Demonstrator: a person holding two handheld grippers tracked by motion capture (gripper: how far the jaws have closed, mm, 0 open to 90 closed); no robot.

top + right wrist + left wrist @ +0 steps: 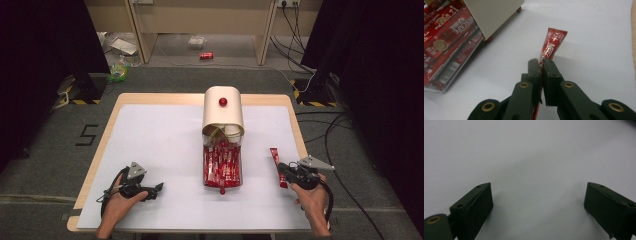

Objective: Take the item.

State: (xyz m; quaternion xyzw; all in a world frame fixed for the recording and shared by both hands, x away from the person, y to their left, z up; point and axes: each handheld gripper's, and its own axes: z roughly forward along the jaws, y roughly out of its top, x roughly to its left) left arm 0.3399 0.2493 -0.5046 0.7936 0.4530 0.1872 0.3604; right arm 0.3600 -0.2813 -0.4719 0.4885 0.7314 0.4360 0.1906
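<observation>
White mat (165,145); right gripper (542,62) clamps red sachet (554,41).

The sachet (552,43) is red with white lettering. The sachets in the clear tray (222,167) are red too, one bearing a white barcode patch. The box (223,112) is cream with a red knob (222,102). The grippers (542,61) are black with brass-coloured rivets. The mat (165,145) is white.

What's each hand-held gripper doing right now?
Left hand-held gripper: open, empty.
Right hand-held gripper: closed on a red coffee stick.
</observation>
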